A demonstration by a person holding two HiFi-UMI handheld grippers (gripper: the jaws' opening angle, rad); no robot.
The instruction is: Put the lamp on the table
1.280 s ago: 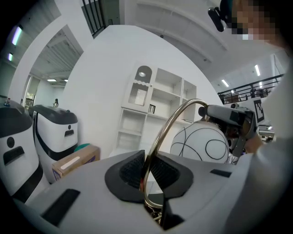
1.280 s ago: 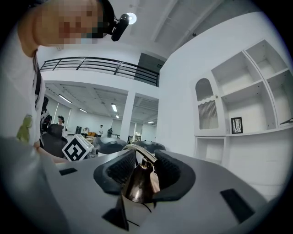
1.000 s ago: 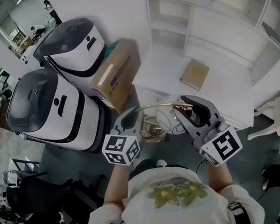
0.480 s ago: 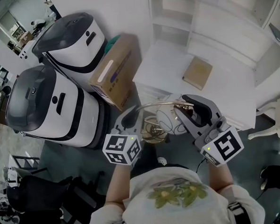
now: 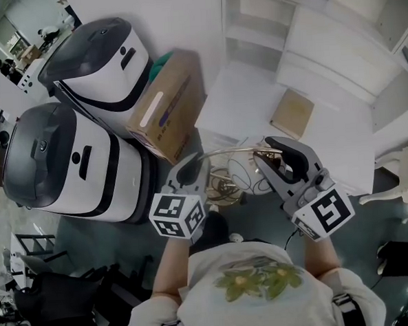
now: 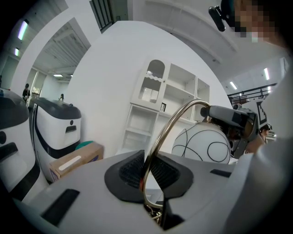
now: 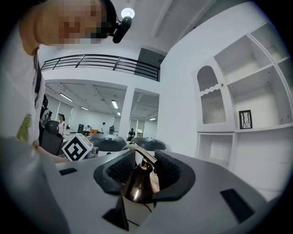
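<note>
The lamp has a thin gold curved arm point(image 5: 224, 153) and a white globe shade point(image 5: 242, 171) with black line patterns. It hangs in the air in front of the person's chest, short of the white table point(image 5: 340, 140). My left gripper point(image 5: 194, 168) is shut on the gold arm point(image 6: 167, 132), which rises between its pads; the globe point(image 6: 206, 144) shows beyond. My right gripper point(image 5: 269, 158) is shut on the brass cap point(image 7: 139, 180) at the top of the shade. The lamp's base is hidden under the grippers.
A brown flat book point(image 5: 292, 112) lies on the table, with white shelving point(image 5: 264, 24) behind it. A cardboard box point(image 5: 169, 106) leans beside two large white-and-grey machines point(image 5: 66, 160) at left. A white chair point(image 5: 404, 167) stands at far right.
Both grips hold as before. The lamp and grippers stay in nearly the same place while the view drifts slightly across the room.
</note>
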